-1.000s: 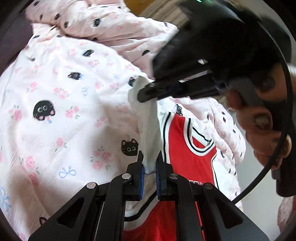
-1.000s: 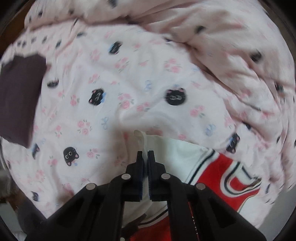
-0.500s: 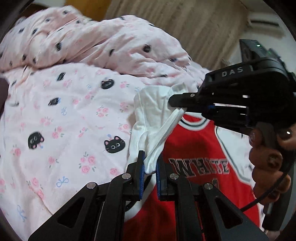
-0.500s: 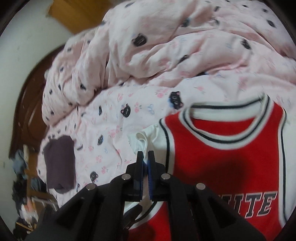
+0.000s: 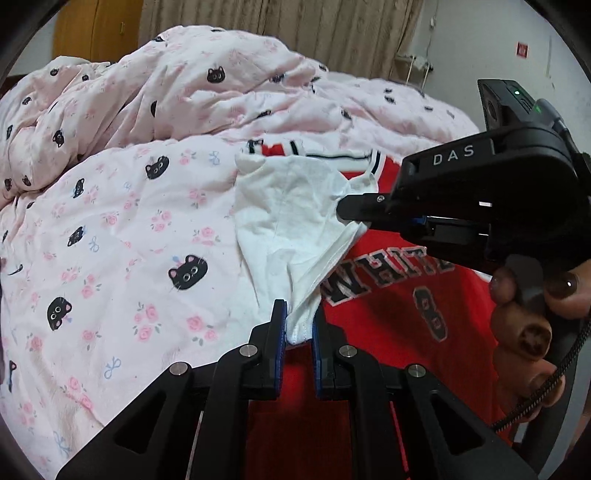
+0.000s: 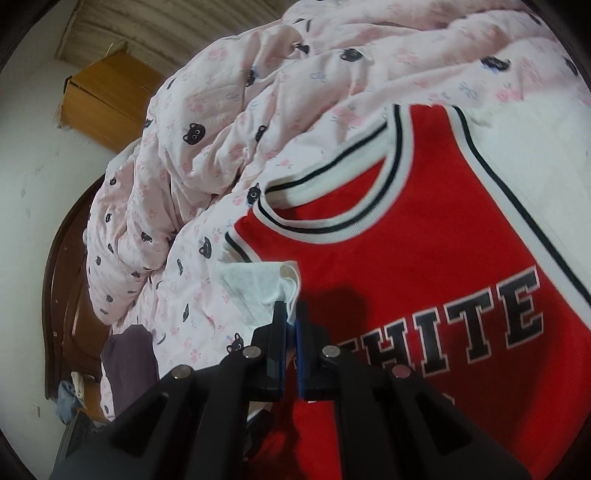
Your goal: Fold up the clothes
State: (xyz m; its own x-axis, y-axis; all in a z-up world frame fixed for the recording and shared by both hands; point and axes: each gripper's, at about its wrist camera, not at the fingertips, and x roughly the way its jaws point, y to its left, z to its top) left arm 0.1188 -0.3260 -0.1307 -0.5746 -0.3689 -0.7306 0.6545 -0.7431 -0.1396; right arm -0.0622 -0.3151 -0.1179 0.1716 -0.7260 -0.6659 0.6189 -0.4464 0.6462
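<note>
A red jersey [image 5: 399,317] with white sleeves and black lettering lies face up on a pink cat-print bed cover [image 5: 110,229]. Its white left sleeve [image 5: 291,221] is lifted and folded over towards the red chest. My left gripper [image 5: 298,328] is shut on the sleeve's cuff end. My right gripper [image 5: 351,216] comes in from the right, shut on the sleeve's upper edge. In the right wrist view the right gripper [image 6: 291,317] pinches the white sleeve [image 6: 258,284] beside the red jersey [image 6: 424,240].
A rumpled pink duvet [image 5: 207,85] is heaped at the far side of the bed. A dark folded garment [image 6: 129,369] lies near the bed's left edge. A wooden cabinet [image 6: 107,99] and curtains [image 5: 280,26] stand behind. A person's hand [image 5: 532,314] holds the right gripper.
Both grippers rolled and carried the white sleeve rightwards over the red chest. The right gripper swung far to the right; the jersey's lettering came into view.
</note>
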